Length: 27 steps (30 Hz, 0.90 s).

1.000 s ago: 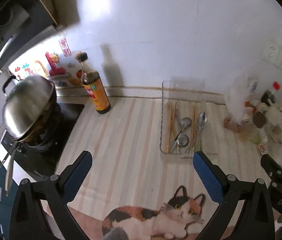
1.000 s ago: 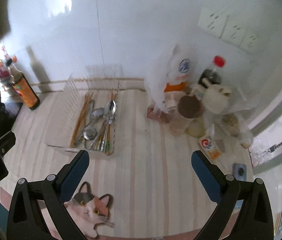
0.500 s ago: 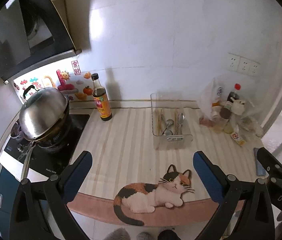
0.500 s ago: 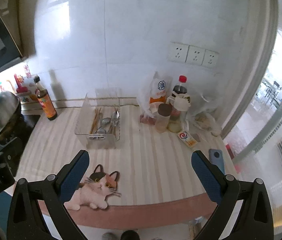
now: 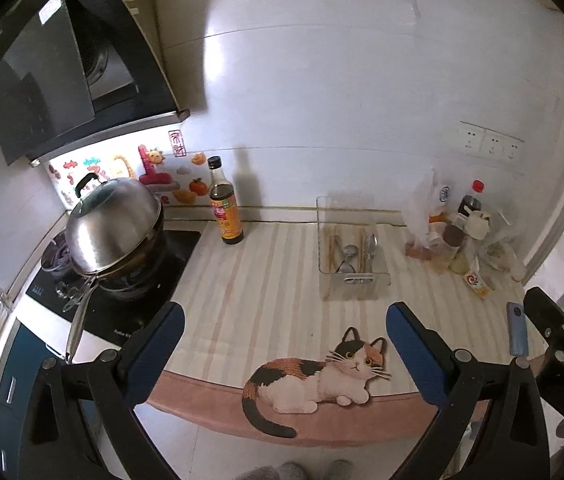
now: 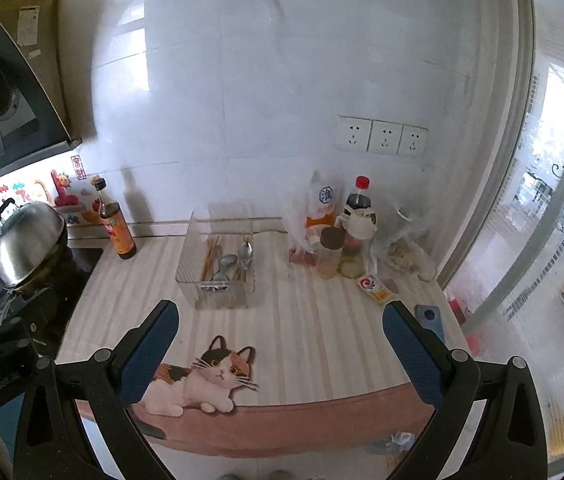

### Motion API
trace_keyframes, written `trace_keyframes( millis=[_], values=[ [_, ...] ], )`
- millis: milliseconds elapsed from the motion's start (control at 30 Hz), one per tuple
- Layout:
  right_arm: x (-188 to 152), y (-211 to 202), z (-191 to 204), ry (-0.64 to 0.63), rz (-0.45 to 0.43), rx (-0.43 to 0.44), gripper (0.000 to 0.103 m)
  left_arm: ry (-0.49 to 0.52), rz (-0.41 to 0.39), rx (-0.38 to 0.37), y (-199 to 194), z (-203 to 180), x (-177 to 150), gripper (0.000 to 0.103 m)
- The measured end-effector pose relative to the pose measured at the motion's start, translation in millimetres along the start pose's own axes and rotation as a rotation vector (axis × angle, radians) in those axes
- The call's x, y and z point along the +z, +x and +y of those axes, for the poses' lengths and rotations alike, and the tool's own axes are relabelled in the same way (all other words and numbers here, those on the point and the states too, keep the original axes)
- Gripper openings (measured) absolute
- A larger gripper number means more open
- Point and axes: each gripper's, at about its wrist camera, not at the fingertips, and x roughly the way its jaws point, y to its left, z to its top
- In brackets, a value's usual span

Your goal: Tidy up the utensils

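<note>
Kitchen surface (image 5: 265, 280), striped, with a cat mat (image 5: 314, 376) at its near edge. Nearest, left gripper (image 5: 282, 344) and right gripper (image 6: 279, 340) hover, jaws wide open and empty. Farther, at 12 o'clock, the clear tray (image 6: 217, 296) holds spoons (image 6: 245, 254) and chopsticks (image 6: 210, 256). Spoons likely stiff, light, slippery; grip mid-handle.

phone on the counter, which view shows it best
The left wrist view: the blue phone lies in full length at the counter's right end, only its near tip cut by the right gripper. In the right wrist view the phone is half hidden behind that gripper's right finger.
</note>
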Motion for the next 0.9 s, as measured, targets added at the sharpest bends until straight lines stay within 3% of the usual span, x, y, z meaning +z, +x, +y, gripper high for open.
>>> trace_keyframes(
  millis=[333,900],
  values=[
    [13,13,-3,-0.021,0.03,0.009,0.103,-0.02,0.037,0.018,9,-4,1,0.103],
    [17,23,-3,-0.028,0.039,0.014,0.103,-0.032,0.034,0.05,17,-12,11,0.103]
  ],
)
